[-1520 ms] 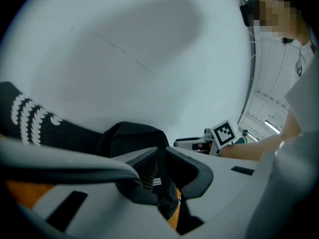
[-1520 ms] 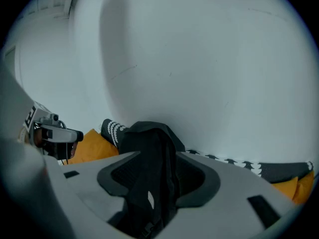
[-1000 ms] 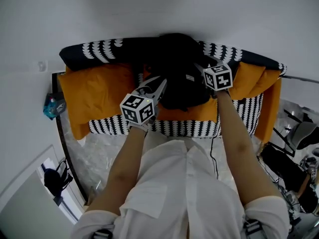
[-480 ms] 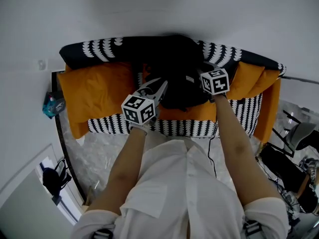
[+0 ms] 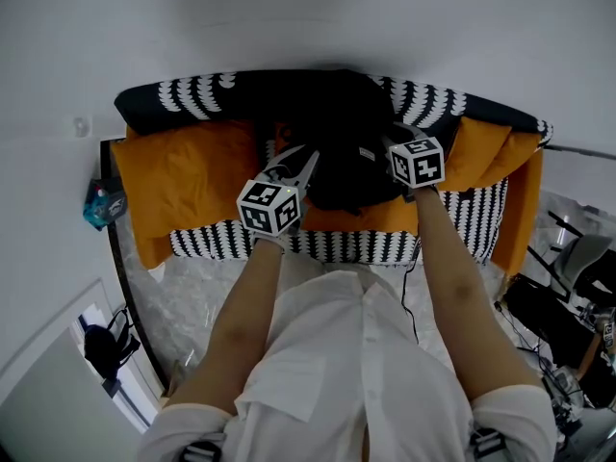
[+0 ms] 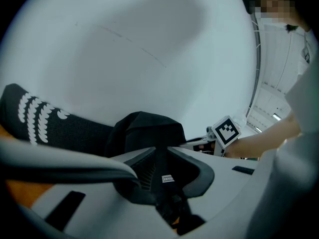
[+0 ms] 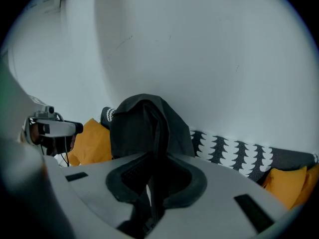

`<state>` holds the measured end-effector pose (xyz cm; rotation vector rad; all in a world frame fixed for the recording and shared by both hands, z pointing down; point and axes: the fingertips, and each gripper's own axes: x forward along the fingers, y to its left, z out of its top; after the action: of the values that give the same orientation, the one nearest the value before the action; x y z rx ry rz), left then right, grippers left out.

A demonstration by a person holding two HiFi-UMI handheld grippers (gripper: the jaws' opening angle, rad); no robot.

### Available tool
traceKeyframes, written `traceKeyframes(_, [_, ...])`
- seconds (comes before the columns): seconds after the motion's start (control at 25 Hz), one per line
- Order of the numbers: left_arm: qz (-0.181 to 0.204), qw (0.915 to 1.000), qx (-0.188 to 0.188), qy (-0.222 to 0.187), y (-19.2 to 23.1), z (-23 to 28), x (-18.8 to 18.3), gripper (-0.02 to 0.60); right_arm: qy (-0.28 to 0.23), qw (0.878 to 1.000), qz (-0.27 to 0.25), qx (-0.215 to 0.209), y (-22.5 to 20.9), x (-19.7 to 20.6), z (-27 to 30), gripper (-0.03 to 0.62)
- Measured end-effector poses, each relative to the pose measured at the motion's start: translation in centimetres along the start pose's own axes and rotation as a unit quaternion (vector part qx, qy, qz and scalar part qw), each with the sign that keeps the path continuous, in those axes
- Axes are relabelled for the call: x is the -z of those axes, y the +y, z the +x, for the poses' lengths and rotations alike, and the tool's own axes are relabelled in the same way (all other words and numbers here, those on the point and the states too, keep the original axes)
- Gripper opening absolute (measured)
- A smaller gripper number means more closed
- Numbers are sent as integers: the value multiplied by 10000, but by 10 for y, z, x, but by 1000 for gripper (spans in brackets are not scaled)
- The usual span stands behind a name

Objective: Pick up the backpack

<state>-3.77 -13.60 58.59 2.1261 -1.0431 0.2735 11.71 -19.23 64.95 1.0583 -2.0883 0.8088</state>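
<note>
Black fabric backpack (image 5: 337, 147) stands on the orange-cushioned sofa (image 5: 183, 186), a strap clamped in each tool: the left gripper (image 5: 311, 159) jaws have just been opening slightly and the right gripper (image 5: 390, 135) jaws closing, so a loosening left hold might drop its strap on lifting.

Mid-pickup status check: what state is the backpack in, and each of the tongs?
backpack: upright on the sofa, against its backrest, with a strap in each of the tongs.
left tongs: closed on a labelled backpack strap; jaws have just eased open slightly.
right tongs: jaws have just been closing, clamped on a black backpack strap.
</note>
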Motion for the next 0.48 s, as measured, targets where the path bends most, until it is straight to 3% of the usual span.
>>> traceKeyframes(0.24, [-102,9995,-287,57,25,11,2,202,-18,10000,7,-27,0,-1,1,71])
traceKeyframes(0.48, [-141,9983,-380,412,43,29,13,252,-6,10000,20,-49,-2,-1,1,71])
